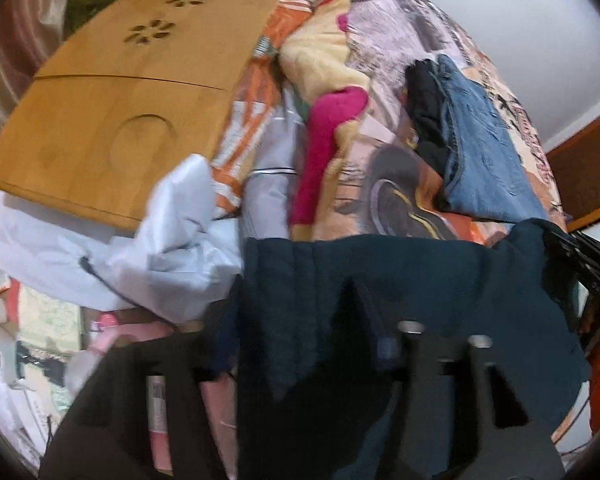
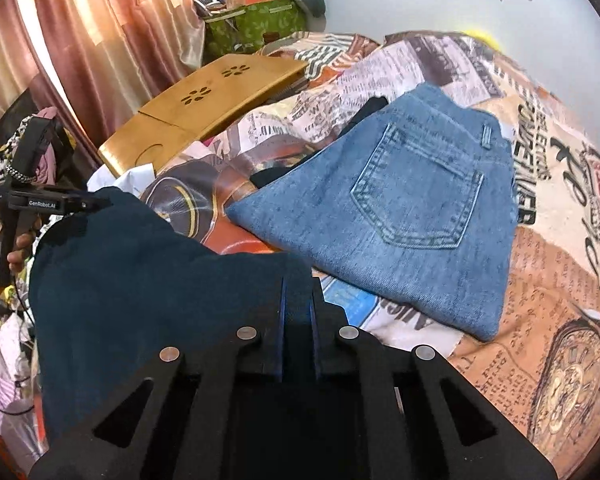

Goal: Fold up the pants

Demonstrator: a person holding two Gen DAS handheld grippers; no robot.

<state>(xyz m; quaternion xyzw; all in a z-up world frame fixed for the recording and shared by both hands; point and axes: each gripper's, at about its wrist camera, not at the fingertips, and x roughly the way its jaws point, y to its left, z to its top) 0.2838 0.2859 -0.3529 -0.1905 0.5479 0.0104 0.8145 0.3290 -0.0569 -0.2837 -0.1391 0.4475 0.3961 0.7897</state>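
Note:
Dark teal pants [image 2: 140, 280] hang stretched between my two grippers above the bed. My right gripper [image 2: 298, 284] is shut on one edge of the pants. My left gripper [image 2: 96, 202], seen at the far left of the right wrist view, is shut on the other end. In the left wrist view the same pants [image 1: 380, 300] drape over my left gripper [image 1: 352, 280] and hide its tips. The right gripper shows at that view's right edge [image 1: 580, 256]. Folded blue jeans [image 2: 400, 216] lie on the bedspread beyond the dark pants.
The bed has a printed newspaper-pattern spread [image 2: 560, 280]. A wooden lap tray [image 1: 120, 100] lies at the far left of the bed. White fabric [image 1: 120, 248], a pink garment [image 1: 324, 140] and a yellow blanket [image 1: 320, 56] lie nearby. Curtains [image 2: 80, 40] hang at left.

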